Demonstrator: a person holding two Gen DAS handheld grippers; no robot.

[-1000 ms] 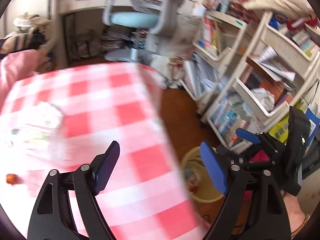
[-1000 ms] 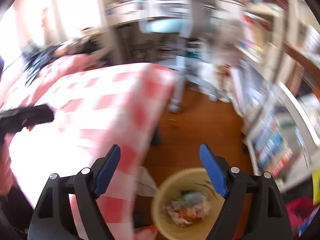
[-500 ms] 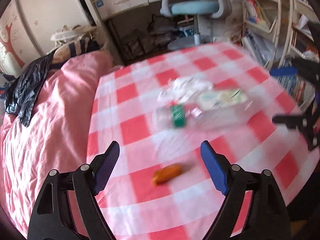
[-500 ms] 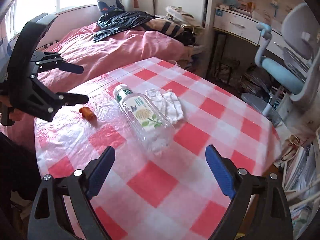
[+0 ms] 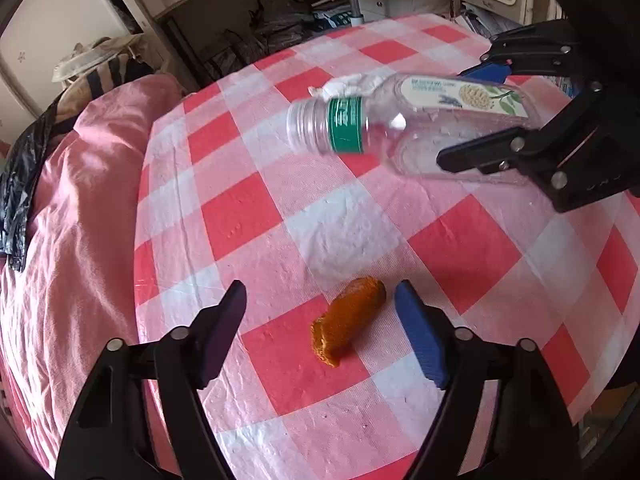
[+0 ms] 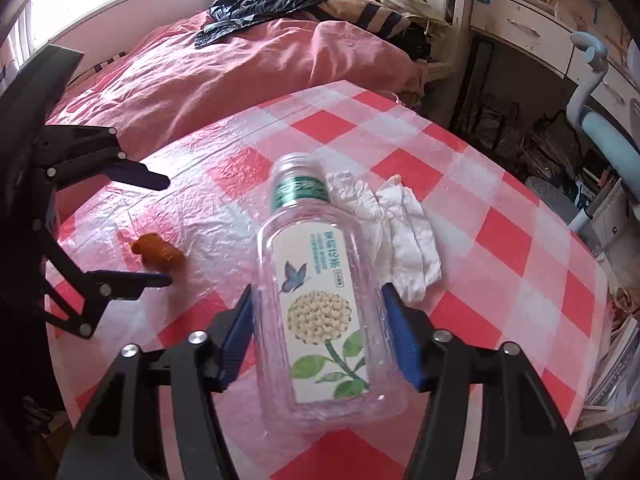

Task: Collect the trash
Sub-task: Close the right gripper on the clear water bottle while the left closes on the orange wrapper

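— Right hand-held gripper (image 6: 316, 334)?
— Closing around a clear bottle (image 6: 320, 312) lying on the checked bench (image 6: 500, 240), blue pads at both sides; firm squeeze impossible to confirm. Crumpled tissue (image 6: 404, 236) just beside the bottle.
— Left hand-held gripper (image 5: 320, 332)?
— Closing too, straddling an orange scrap (image 5: 346, 326) on the bench, pads not touching it.

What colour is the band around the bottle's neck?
Green, just below the clear cap of the bottle; the left wrist view shows it best.

Bottle (image 6: 320, 312) on the table (image 6: 500, 240), tissue (image 6: 404, 236) right, food scrap (image 6: 158, 254) left.
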